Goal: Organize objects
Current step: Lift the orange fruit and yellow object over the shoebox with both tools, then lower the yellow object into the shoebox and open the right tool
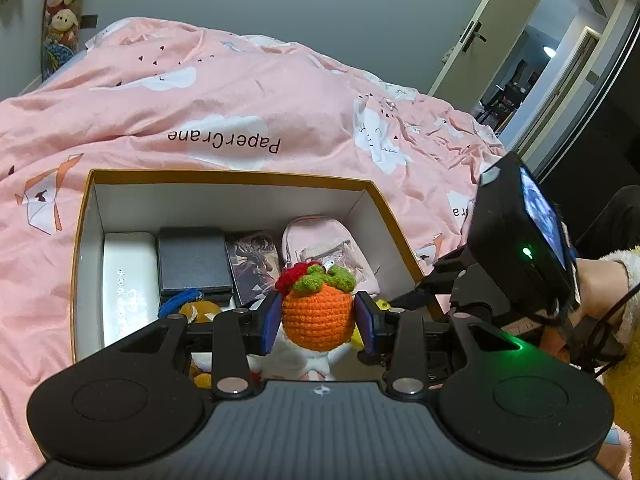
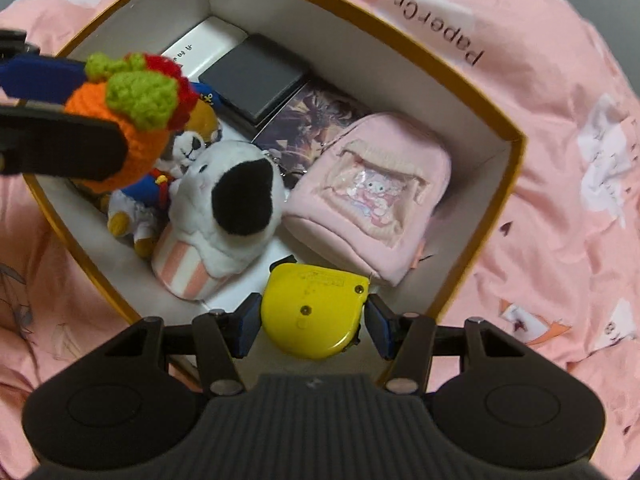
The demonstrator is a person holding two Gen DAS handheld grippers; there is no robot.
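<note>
While clamped on the crocheted orange toy (image 1: pixel 318 316) over the box (image 1: pixel 224 178), left gripper (image 1: pixel 319 322) nearer the plush-filled end; right gripper (image 2: pixel 314 320) clamped on the yellow tape measure (image 2: pixel 314 310) straight above bare floor beside the pink pouch (image 2: pixel 372 196).

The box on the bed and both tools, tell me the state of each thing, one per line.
Box: open, no lid on, resting on the pink bedding.
Left tool: shut on the crocheted orange toy, held over the box.
Right tool: shut on the yellow tape measure, held over the box.
Pink mini backpack: lying flat in the box.
Door: open.
</note>
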